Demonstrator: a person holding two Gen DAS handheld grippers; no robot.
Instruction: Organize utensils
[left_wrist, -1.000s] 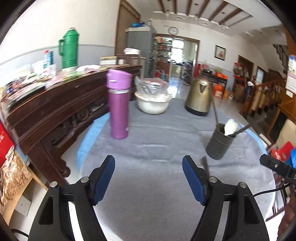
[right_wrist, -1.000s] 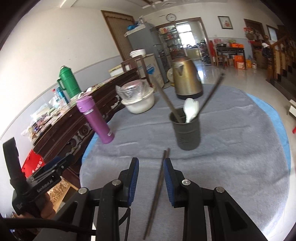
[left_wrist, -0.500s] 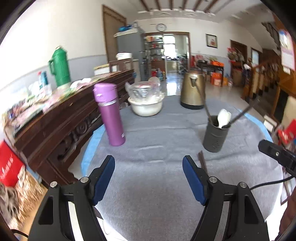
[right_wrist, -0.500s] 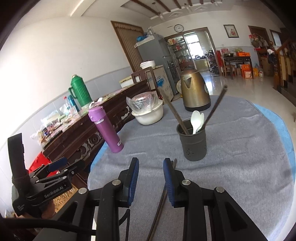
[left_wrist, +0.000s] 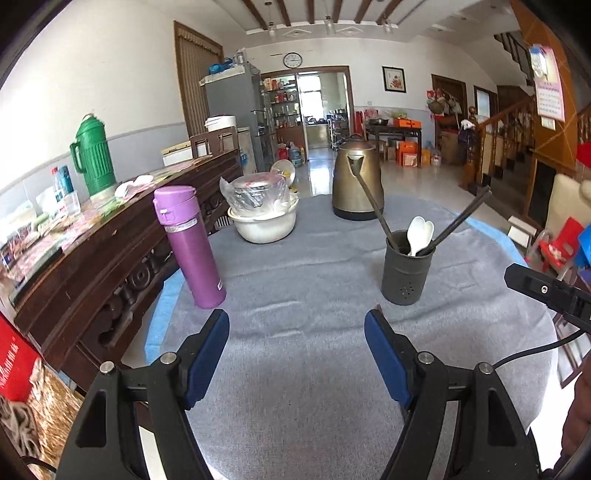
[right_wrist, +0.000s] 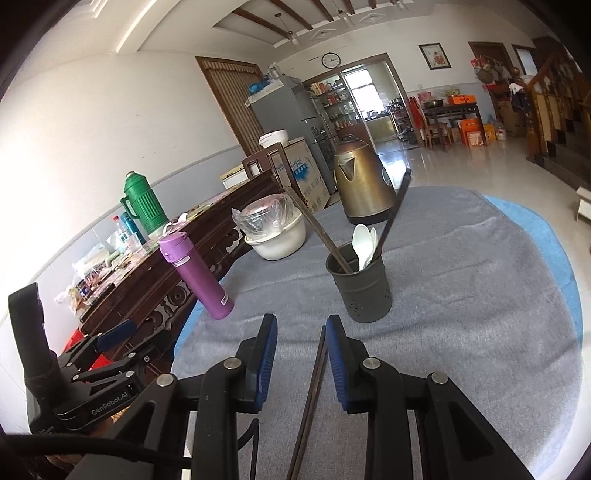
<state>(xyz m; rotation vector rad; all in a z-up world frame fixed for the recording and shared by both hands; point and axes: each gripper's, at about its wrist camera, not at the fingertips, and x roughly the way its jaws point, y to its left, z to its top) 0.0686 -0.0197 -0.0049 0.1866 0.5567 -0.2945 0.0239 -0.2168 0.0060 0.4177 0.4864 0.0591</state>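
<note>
A dark grey utensil holder (left_wrist: 406, 271) stands on the grey tablecloth, also in the right wrist view (right_wrist: 361, 286). It holds white spoons (left_wrist: 419, 230) and dark chopsticks (left_wrist: 371, 205) leaning out both ways. A loose pair of dark chopsticks (right_wrist: 312, 391) lies on the cloth between the fingers of my right gripper (right_wrist: 301, 325), close to its right finger; the jaws stand partly open and do not clamp it. My left gripper (left_wrist: 295, 325) is wide open and empty, low over the cloth in front of the holder.
A purple flask (left_wrist: 188, 247) stands at left, a white bowl with a wrapped pot (left_wrist: 263, 216) and a brass kettle (left_wrist: 356, 179) behind. A dark wooden sideboard (left_wrist: 92, 258) runs along the left. The table edge (right_wrist: 546, 236) curves at right.
Both grippers have drawn back and tilted up, so the holder sits farther off. The loose chopsticks now lie nearer the right finger. Both jaw openings are unchanged.
</note>
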